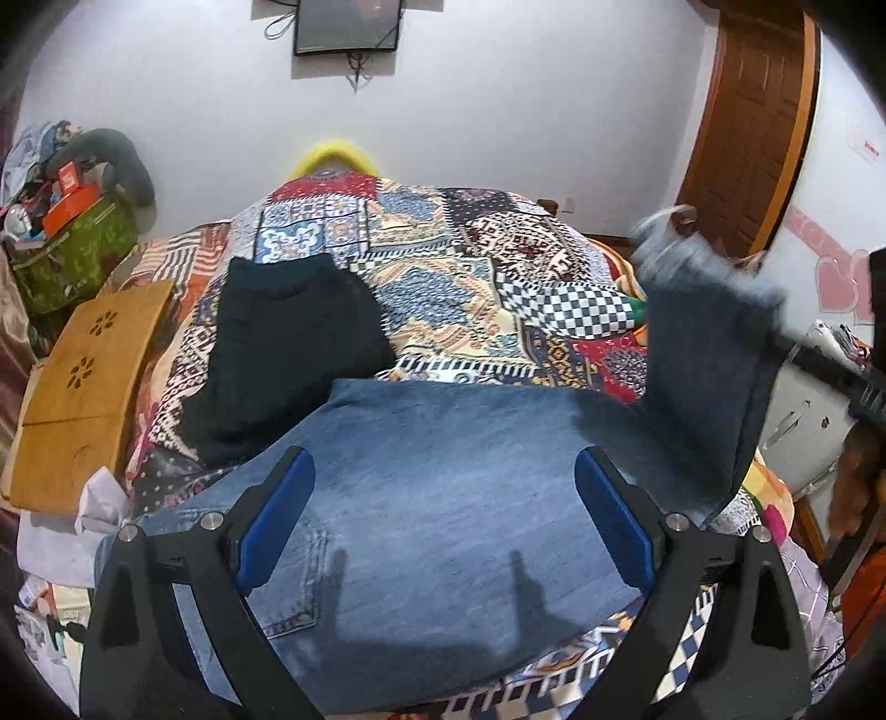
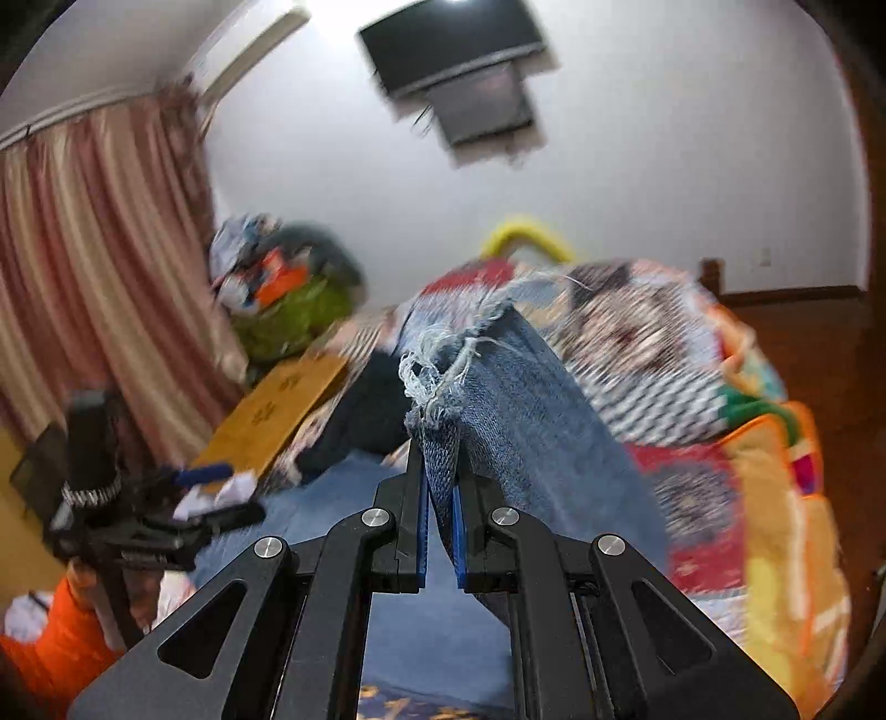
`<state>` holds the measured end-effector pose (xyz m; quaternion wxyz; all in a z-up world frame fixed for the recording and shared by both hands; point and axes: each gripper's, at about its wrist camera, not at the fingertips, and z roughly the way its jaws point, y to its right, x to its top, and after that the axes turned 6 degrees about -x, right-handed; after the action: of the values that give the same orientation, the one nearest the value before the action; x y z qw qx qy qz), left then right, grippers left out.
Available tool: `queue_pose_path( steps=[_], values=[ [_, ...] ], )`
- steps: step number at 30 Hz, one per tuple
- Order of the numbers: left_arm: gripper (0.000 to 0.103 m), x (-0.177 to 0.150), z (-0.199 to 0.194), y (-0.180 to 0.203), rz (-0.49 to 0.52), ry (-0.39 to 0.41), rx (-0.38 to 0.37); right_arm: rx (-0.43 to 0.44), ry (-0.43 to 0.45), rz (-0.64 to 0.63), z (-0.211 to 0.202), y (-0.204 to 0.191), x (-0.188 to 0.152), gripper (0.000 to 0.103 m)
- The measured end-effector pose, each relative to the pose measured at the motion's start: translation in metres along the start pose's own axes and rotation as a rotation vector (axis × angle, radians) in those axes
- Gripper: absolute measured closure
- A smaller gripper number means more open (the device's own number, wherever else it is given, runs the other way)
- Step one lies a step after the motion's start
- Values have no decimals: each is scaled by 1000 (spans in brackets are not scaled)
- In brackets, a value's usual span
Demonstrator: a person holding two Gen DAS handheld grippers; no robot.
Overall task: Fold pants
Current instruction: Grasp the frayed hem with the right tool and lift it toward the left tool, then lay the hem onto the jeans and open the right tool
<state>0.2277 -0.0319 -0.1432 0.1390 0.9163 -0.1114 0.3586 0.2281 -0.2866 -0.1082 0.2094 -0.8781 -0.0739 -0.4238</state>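
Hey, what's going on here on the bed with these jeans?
A person with two handheld grippers is folding blue denim jeans on a bed covered by a colourful patchwork quilt. The right gripper is shut on the frayed hem of one jean leg, holding it lifted off the quilt. The left gripper is open above the flat part of the jeans, gripping nothing. A folded dark garment lies beside them.

This is a bedroom in a home. A bed under a busy patchwork quilt (image 1: 470,277) fills the middle, with a dark screen (image 1: 348,25) mounted on the far white wall and a brown wooden door (image 1: 747,127) at the far right. Striped pink curtains (image 2: 94,266) hang at the left, near a heap of bags and boxes (image 1: 66,221) and a wooden lap table (image 1: 88,387).
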Motion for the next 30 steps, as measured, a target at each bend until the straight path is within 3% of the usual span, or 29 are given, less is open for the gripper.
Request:
queue_pose_path(
  steps=[7,12,15,17,20,25,30],
  values=[
    [7,-14,1,-17,-57,-25,2,85,-238,-68,64,-27,-50,97],
    [7,-20,8,-19,-63,-55,7,84,-340,-91,87,-37,-73,92],
    [7,-18,11,-16,-55,-65,12,90,-355,-94,82,-38,-74,84],
    [7,-15,14,-14,-50,-67,10,107,-357,-68,75,-33,-69,71],
    [7,-8,20,-7,-39,-68,7,81,-285,-41,54,-22,-59,59],
    [6,4,44,13,-1,-95,-3,-2,-199,-21,24,17,-42,56],
    [5,10,85,32,52,-164,14,-119,-249,-6,28,60,-44,56]
  ],
)
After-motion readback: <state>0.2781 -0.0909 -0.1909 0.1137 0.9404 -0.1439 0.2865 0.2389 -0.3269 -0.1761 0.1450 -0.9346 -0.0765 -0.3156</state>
